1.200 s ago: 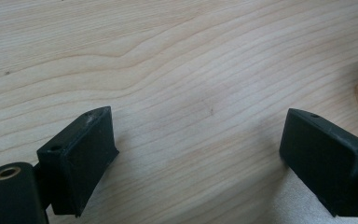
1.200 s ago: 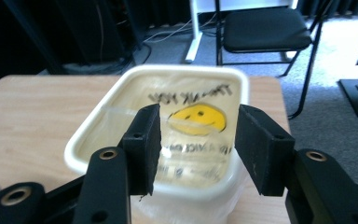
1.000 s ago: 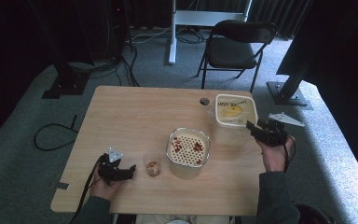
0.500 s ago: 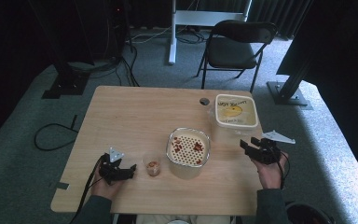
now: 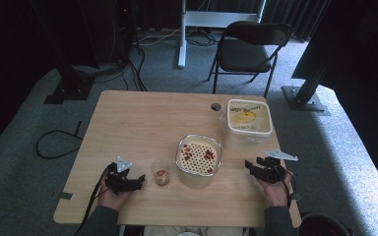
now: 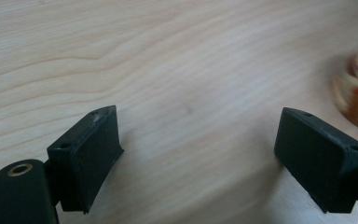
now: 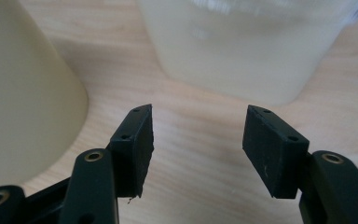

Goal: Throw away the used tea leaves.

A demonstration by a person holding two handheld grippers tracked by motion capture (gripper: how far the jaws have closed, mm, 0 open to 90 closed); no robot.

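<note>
Both tools parked low near the front edge of the desk (image 5: 142,118), jaws spread, nothing pinched. Left tool (image 5: 128,181) just beside the small cup (image 5: 161,175) of red bits; right tool (image 5: 262,168) between the perforated tub (image 5: 199,156) and the lidded tub (image 5: 248,118) toward the far right corner. Probably best to square up on the cup first, then close gently, looks tippy.

On the one light wooden table (image 5: 142,123) stood two pale square plastic tubs: one lidded with a yellow-printed label (image 5: 248,117) at two o'clock, one open with a perforated insert and red bits (image 5: 199,156) at centre. One small clear cup (image 5: 161,174) sat at seven o'clock. One black folding chair (image 5: 252,46) stood at twelve o'clock, beyond.
</note>
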